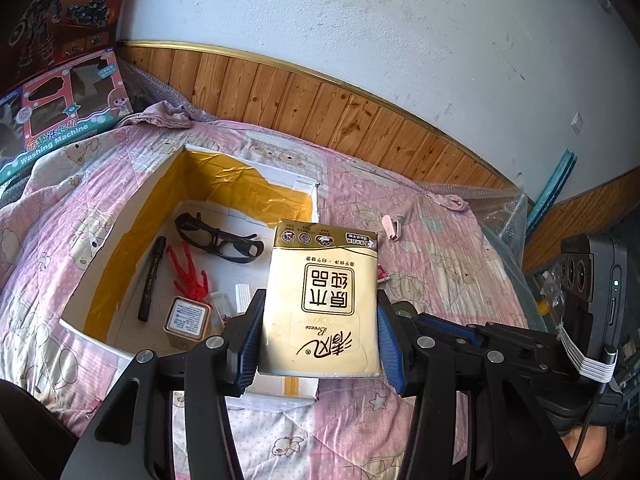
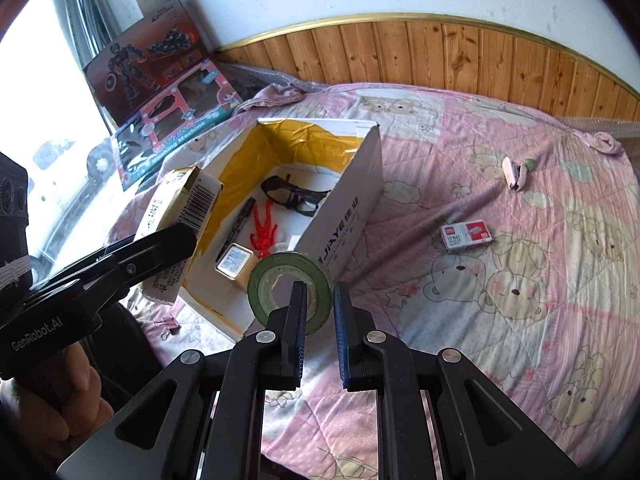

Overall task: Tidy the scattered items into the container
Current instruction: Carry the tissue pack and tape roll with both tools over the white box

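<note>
Tissue pack (image 1: 320, 300): clamped by its two sides in your left hand-held gripper (image 1: 318, 344), jaws spread to the pack's width, blue pads (image 1: 249, 344) pressed on it. It is held in the air at the near edge of the white box (image 1: 120, 240), print upside down to you.

Green tape roll (image 2: 290, 292): your right hand-held gripper (image 2: 320, 320) pinches its rim, one finger through the hole, jaws nearly closed. The roll hangs just in front of the box's near corner (image 2: 340, 216).

Inside the box, ahead-left of your left hand-held gripper: black glasses (image 1: 218, 238), black marker (image 1: 152, 278), red plastic toy (image 1: 190, 274), small square tin (image 1: 187, 318).

On the bed's pink quilt (image 2: 500, 300), ahead-right of your right hand-held gripper: staple box (image 2: 466, 236); farther off, a small pink item (image 2: 514, 172), too small to tell.

Toy boxes (image 1: 60, 112) lean at far left.
</note>
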A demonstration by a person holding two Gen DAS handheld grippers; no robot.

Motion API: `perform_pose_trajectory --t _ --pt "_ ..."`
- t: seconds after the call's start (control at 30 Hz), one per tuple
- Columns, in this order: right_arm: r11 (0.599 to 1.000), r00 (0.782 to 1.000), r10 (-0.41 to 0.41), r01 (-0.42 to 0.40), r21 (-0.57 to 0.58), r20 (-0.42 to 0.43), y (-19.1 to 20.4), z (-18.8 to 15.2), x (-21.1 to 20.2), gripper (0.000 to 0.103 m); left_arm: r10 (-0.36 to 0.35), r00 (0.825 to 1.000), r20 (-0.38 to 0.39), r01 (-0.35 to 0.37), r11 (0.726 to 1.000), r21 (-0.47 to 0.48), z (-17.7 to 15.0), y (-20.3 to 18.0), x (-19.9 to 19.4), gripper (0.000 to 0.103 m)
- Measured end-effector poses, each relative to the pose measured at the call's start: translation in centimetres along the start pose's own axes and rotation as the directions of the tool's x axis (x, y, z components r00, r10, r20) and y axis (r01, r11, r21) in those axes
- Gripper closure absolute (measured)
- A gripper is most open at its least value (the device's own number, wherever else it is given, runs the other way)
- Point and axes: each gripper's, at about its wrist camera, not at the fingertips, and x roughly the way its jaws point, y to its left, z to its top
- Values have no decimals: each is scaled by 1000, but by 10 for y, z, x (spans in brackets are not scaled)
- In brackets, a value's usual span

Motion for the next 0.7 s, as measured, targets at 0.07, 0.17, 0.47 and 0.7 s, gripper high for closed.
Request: perform_pose_trajectory --t 0.07,0.17,0.47,0.7 --pt "1000 1000 5 -5 -15 0 6 6 3 89 7 1000 9 -7 1000 -13 4 7 -2 51" --pt "999 1000 11 -11 -36 0 14 14 8 89 21 1000 19 -20 999 -34 9 19 -4 51" --pt "994 1000 6 -7 -110 -4 28 46 30 89 60 998 14 -58 992 -111 19 56 3 51" --pt "986 1000 -14 11 -166 -14 29 83 59 89 46 997 -63 -53 992 -119 13 57 34 51"
